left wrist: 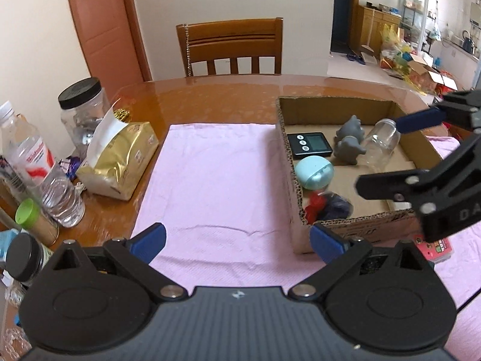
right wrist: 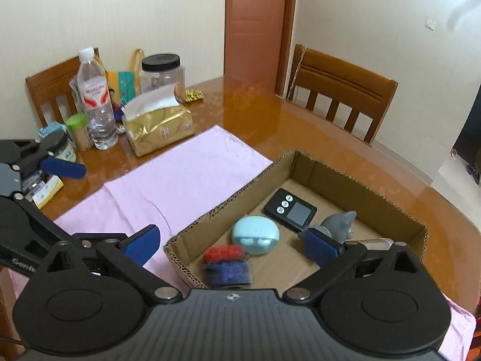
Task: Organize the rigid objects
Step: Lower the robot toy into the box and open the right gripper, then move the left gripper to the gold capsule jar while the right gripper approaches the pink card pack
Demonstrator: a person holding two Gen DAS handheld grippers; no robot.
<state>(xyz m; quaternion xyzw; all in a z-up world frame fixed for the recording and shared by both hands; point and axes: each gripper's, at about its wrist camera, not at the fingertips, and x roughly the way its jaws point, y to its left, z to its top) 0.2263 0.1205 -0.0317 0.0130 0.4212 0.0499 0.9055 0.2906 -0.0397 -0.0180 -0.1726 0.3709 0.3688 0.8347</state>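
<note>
Cardboard box holds five objects; left tool and right tool gape wide.

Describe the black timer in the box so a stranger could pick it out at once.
Find the cardboard box on the pink cloth. The timer lies flat toward its far side, beyond the round mint-blue case. It is the only flat black slab, with three round buttons beside a grey screen.

The red-and-blue toy is blurred; the right gripper hides most of the clear jar.
</note>
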